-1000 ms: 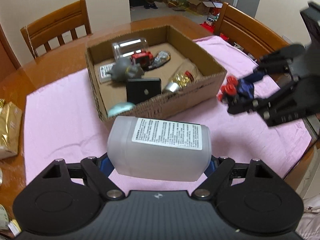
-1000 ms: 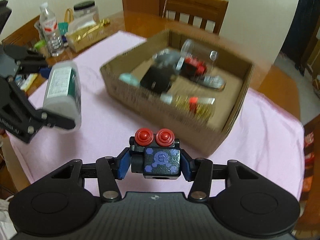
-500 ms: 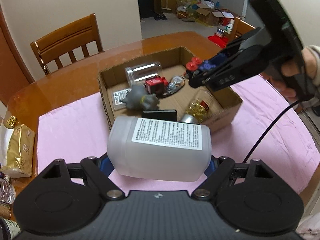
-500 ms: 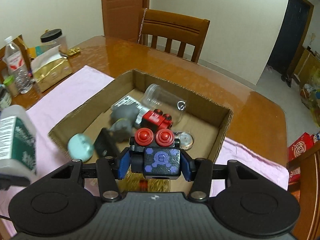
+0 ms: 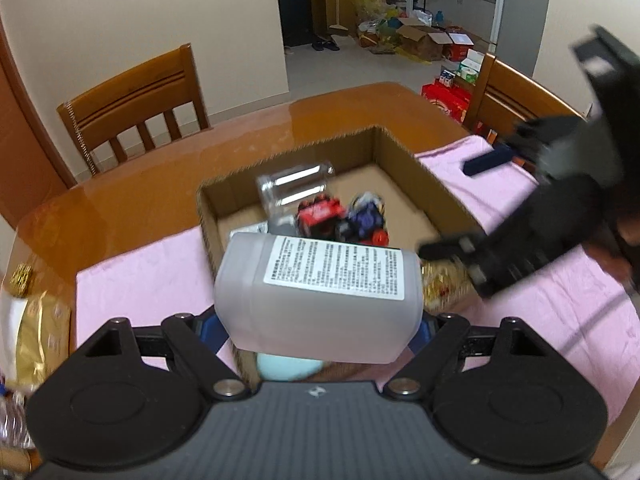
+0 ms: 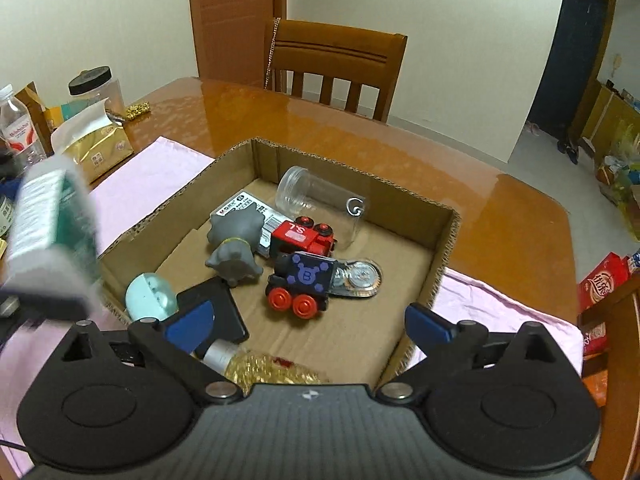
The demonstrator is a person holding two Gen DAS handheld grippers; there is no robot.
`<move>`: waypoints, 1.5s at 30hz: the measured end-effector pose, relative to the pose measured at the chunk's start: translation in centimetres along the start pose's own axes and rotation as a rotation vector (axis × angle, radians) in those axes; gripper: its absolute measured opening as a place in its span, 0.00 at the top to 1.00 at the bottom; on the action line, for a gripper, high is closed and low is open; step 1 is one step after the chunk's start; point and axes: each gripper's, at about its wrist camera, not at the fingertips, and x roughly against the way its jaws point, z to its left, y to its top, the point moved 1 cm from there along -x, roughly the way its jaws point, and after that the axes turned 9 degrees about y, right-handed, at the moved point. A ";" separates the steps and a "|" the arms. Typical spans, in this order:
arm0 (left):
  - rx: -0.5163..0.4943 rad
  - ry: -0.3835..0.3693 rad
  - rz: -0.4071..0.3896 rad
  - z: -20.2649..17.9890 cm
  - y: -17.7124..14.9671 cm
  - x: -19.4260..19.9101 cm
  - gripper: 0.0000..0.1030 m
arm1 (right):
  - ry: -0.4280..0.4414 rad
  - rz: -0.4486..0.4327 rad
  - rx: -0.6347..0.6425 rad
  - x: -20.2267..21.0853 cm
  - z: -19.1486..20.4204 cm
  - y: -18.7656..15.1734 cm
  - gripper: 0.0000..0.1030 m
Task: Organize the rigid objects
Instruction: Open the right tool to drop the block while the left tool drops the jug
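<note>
My left gripper (image 5: pixel 318 326) is shut on a white plastic bottle (image 5: pixel 320 296) with a printed label, held above the near edge of the cardboard box (image 5: pixel 404 152). The bottle also shows at the left of the right wrist view (image 6: pixel 48 236). My right gripper (image 6: pixel 308 322) is open and empty above the box (image 6: pixel 444 256). The black and purple toy train (image 6: pixel 302 280) with red wheels lies on the box floor next to a red toy train (image 6: pixel 304 236). The right gripper shows blurred in the left wrist view (image 5: pixel 520 236).
The box also holds a clear jar (image 6: pixel 320 200), grey toys (image 6: pixel 234 244), a pale blue ball (image 6: pixel 150 296), a black block (image 6: pixel 218 308) and a gold-filled bottle (image 6: pixel 264 368). A pink cloth (image 5: pixel 560 288) covers the table. Bags, a water bottle and a jar (image 6: pixel 94 88) stand at left. Chairs surround the table.
My right gripper has opened and let go of the purple toy train, which now lies in the box. My left gripper has carried the bottle forward over the box's near edge.
</note>
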 end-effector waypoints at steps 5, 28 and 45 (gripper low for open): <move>-0.024 -0.041 0.001 -1.5 3.3 -2.6 0.20 | -0.045 0.007 -0.006 1.7 -0.1 -1.4 0.00; -0.051 0.002 -0.102 -7.1 8.7 -7.6 0.05 | -0.075 0.029 -0.143 4.2 -1.2 -5.0 0.00; 0.234 0.205 -0.008 -0.6 -1.7 3.3 0.02 | -0.225 0.154 -0.321 5.4 2.2 -5.1 0.00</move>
